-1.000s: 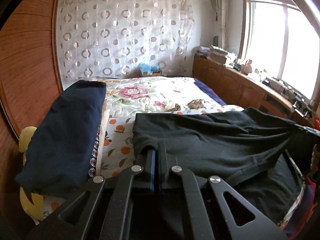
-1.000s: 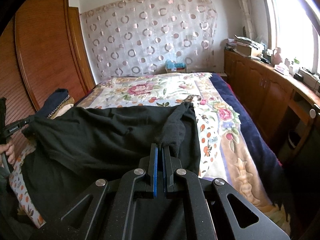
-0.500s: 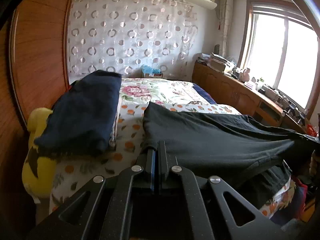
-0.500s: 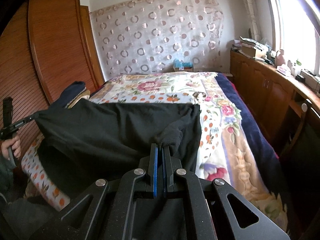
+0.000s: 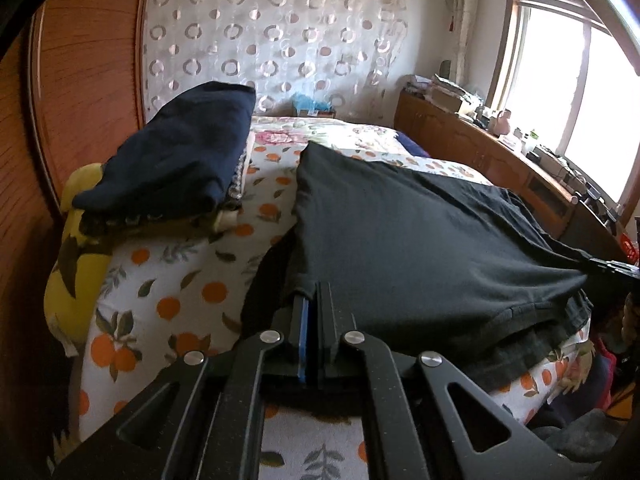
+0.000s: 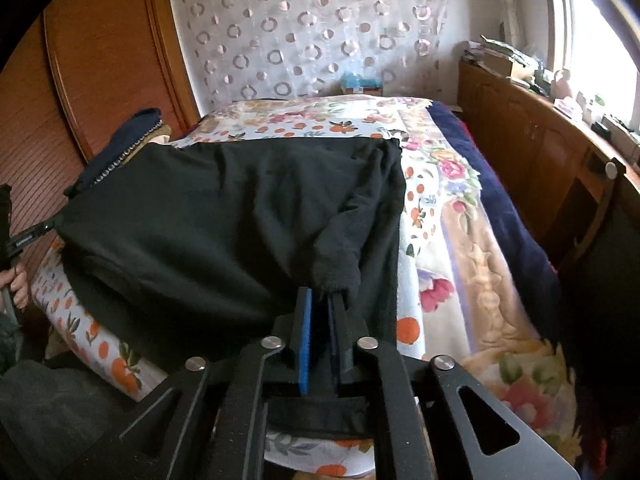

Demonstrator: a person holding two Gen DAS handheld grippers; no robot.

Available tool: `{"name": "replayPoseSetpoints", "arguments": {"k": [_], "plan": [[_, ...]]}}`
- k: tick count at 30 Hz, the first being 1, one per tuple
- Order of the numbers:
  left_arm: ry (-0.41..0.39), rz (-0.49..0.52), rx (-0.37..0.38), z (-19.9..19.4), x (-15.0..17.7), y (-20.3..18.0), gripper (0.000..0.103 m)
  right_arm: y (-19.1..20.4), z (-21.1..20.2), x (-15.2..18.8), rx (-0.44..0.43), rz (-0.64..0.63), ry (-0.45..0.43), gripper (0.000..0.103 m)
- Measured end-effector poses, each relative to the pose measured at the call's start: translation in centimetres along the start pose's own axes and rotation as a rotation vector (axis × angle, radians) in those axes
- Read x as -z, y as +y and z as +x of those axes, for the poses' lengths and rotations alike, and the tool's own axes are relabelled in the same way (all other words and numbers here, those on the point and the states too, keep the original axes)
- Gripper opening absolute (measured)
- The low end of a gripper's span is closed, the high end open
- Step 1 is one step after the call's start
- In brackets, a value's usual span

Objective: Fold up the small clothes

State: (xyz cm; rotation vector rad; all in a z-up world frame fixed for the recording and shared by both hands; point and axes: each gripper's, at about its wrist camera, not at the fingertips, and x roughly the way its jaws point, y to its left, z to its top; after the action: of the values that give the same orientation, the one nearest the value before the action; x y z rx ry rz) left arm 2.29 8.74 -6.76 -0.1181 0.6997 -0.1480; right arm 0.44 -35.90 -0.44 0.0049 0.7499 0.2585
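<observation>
Orange-print quilted bed (image 5: 192, 292) carries the black cotton garment (image 5: 400, 240), spread centre frame for folding; left gripper (image 5: 310, 312) pinches its near corner taut, while right gripper (image 6: 320, 312), lower centre, stands slightly parted, sleeve cuff (image 6: 336, 272) apparently slipping free

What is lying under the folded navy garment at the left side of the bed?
Under the navy garment the edges of more folded clothes show, one with a beaded trim. A yellow pillow pokes out below. How many pieces are stacked is covered.
</observation>
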Motion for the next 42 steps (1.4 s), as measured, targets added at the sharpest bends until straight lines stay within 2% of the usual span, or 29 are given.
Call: {"name": "replayPoseSetpoints", "arguments": {"k": [1,3,4,5,9,13,19,21,26,30,33,37,42], "plan": [[-0.002,-0.002,-0.005,-0.3,0.2,0.1,0.006,-0.1,-0.1,-0.4,0.003,0.000,-0.002,0.014],[0.000,0.000,-0.022,-0.8,0.5,0.2,0.007,-0.3,-0.7,-1.1,0.025,0.001,-0.018,0.030],[-0.001,0.002,-0.035,-1.0,0.8,0.4,0.007,-0.3,-1.0,-1.3,0.039,-0.003,-0.025,0.042],[-0.003,0.003,-0.049,-1.2,0.9,0.6,0.010,-0.4,-1.4,-1.5,0.050,-0.009,-0.033,0.045],[-0.006,-0.018,-0.062,-1.6,1.4,1.7,0.041,-0.8,-2.4,-2.1,0.072,-0.005,-0.065,0.046],[0.011,-0.039,-0.078,-1.1,1.6,2.7,0.047,-0.1,-2.2,-1.9,0.067,-0.009,-0.078,0.048],[0.017,-0.057,-0.062,-0.4,1.3,2.7,0.059,2.1,1.6,-1.2,0.041,-0.073,-0.058,0.049],[0.010,-0.052,-0.051,-0.3,1.0,2.4,0.069,2.6,3.2,-1.2,0.027,-0.087,-0.041,0.049],[-0.009,-0.035,-0.034,0.1,0.0,1.5,0.075,3.6,6.9,-1.0,0.001,-0.108,0.011,0.049],[0.026,-0.027,-0.045,1.8,-0.2,1.4,0.075,3.3,8.7,-1.0,0.010,-0.112,0.037,0.049],[0.065,-0.027,-0.061,3.0,0.1,1.5,0.075,3.6,8.7,-0.9,0.021,-0.128,0.013,0.051],[0.103,-0.033,-0.068,3.8,0.8,1.9,0.075,4.3,8.3,0.1,0.032,-0.153,-0.017,0.059],[0.121,-0.027,-0.070,3.9,0.8,1.7,0.075,4.4,8.1,1.2,0.034,-0.139,-0.047,0.066]]}}
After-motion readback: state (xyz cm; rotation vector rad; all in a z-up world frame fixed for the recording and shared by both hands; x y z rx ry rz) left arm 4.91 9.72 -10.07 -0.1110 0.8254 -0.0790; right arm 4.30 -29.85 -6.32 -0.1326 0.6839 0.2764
